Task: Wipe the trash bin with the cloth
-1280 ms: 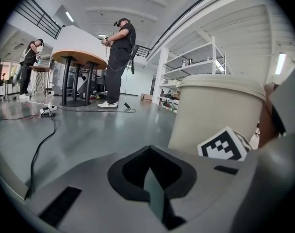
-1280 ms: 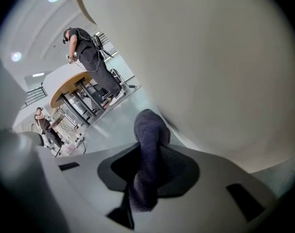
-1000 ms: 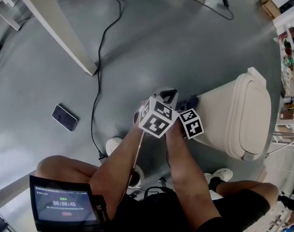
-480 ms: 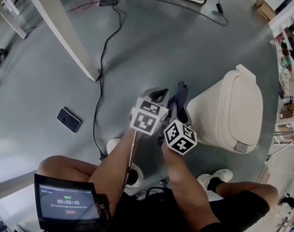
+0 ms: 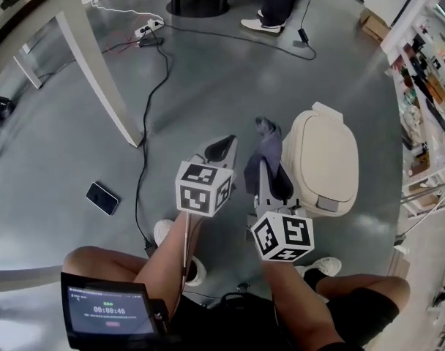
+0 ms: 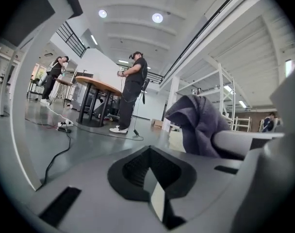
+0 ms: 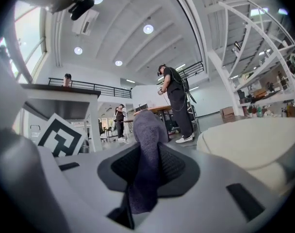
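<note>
Right gripper [image 5: 264,165] jaws clench the cloth [image 5: 260,151] beside the closed trash bin [image 5: 323,159], contact unconfirmed; left gripper [image 5: 221,149] jaws closed, empty; wiping judged outstanding.

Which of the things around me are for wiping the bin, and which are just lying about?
For the job:
cloth, clamped in the right gripper
trash bin

Just lying about:
phone on the floor
power strip
cardboard box
</note>
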The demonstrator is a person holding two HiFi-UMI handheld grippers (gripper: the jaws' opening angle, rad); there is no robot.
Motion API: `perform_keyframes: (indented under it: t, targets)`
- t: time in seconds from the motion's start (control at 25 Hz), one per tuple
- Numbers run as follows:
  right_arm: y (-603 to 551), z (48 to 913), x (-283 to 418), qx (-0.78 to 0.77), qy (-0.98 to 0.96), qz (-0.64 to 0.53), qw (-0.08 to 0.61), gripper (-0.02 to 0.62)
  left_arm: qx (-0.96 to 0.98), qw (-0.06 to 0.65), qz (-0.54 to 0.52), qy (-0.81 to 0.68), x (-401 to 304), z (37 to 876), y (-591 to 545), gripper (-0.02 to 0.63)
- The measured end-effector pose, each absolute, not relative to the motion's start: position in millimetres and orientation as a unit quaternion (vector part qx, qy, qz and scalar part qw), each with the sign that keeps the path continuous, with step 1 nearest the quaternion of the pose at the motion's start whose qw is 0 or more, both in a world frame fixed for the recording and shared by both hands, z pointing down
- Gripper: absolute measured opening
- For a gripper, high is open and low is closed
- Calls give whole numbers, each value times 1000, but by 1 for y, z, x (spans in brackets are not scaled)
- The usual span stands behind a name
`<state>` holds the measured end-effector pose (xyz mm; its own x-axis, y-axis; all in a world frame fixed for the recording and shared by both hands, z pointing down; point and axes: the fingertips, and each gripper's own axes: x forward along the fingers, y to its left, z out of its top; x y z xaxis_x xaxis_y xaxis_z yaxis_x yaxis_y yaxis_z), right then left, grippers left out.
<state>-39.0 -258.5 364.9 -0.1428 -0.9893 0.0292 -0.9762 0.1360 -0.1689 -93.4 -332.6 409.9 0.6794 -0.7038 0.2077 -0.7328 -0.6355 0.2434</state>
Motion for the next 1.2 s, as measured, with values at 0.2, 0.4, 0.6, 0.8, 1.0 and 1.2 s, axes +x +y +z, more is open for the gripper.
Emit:
perform_keyframes:
  t: [0.2,0.4,0.6,0.8,1.0,1.2]
  targets:
    - [-204,303,6,-663,747,-36,35,91,908,137,15,-395,-70,336,-278,-3]
    - [-147,267,62,-689,724,9,-27,91,924,105,14,-366,-45,289,-226,-3]
    - [-92,236,102,-697,714,32,-55,91,937,69,18,-342,-17,250,-184,-2]
    - [-72,216,124,-682,728,34,-65,91,930,18,23,-366,-4,218,-160,-3]
    - [-55,207,131,-690,723,25,-20,91,938,-19,43,-344,22,205,-141,-3]
    - [-50,231,117,-677,735,6,-39,91,938,30,31,-343,28,229,-127,-3]
